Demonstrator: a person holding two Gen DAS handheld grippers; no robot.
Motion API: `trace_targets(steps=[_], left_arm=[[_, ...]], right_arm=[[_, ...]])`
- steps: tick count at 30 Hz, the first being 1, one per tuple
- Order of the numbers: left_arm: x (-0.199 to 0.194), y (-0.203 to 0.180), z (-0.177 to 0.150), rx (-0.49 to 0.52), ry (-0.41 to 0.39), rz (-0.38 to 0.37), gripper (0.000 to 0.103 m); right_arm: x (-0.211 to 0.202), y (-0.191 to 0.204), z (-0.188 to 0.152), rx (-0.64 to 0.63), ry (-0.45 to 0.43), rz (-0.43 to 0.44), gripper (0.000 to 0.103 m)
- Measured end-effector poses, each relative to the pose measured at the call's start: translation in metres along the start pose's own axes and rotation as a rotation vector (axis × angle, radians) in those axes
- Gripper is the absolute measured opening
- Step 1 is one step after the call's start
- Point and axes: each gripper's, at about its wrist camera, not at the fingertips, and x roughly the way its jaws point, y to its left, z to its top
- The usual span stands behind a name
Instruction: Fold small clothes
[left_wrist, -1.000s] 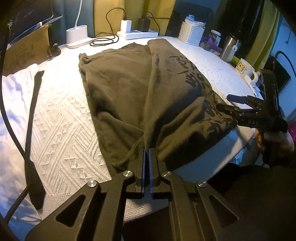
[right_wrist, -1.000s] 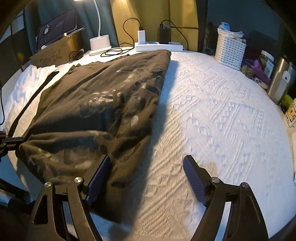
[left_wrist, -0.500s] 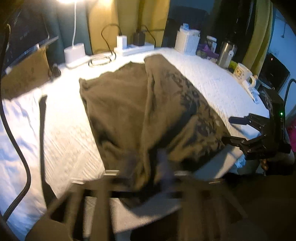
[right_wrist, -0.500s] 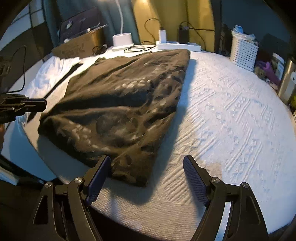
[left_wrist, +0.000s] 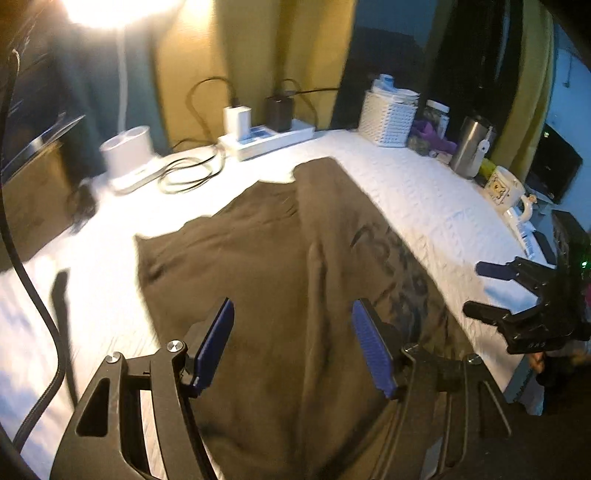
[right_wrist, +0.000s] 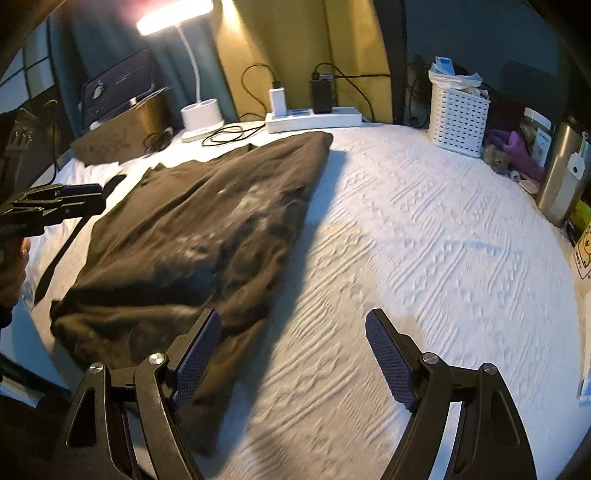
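Note:
A dark brown T-shirt (left_wrist: 266, 266) with a black print lies folded lengthwise on the white textured bed cover (left_wrist: 436, 206); its near end hangs over the front edge. It also shows in the right wrist view (right_wrist: 207, 229). My left gripper (left_wrist: 291, 347) is open and empty above the shirt's near end. My right gripper (right_wrist: 291, 362) is open and empty, above the bed cover (right_wrist: 424, 251) just right of the shirt's near corner. The right gripper also shows in the left wrist view (left_wrist: 491, 288), and the left gripper in the right wrist view (right_wrist: 88, 195).
At the back stand a white lamp base (right_wrist: 201, 118), a power strip with chargers (right_wrist: 314, 118) and loose cables (left_wrist: 188, 173). A white basket (right_wrist: 458, 118), a steel tumbler (right_wrist: 561, 177) and a mug (left_wrist: 506, 188) line the right side. A cardboard box (right_wrist: 122, 136) and white cloth (left_wrist: 22, 317) are left.
My left gripper has let go of the shirt's near edge, opened and risen. Both grippers have pulled back and up from the shirt, which now lies still.

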Motion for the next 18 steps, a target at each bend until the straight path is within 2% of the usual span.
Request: trace_targets(steps=[6,11,15,17,18], left_arm=[[0.046,-0.004,0.03,0.01,0.051,-0.073,0.067],[0.089,0.0,0.045,-0.044,0.124,-0.13,0.067],[0.108,0.006,0.052,-0.09,0.155,-0.18,0.066],[0.112,0.004,0.054,-0.085,0.153,-0.193,0.058],[0.113,0.002,0.055,-0.072,0.156,-0.201,0.049]], right_arm=[[0.018,-0.018,0.014,0.025,0.007,0.002,0.082],[0.031,-0.032,0.027,0.04,0.007,0.005,0.082],[0.04,-0.04,0.038,0.046,0.005,0.011,0.082],[0.043,-0.042,0.041,0.047,0.003,0.014,0.082],[0.044,-0.043,0.043,0.048,0.002,0.016,0.082]])
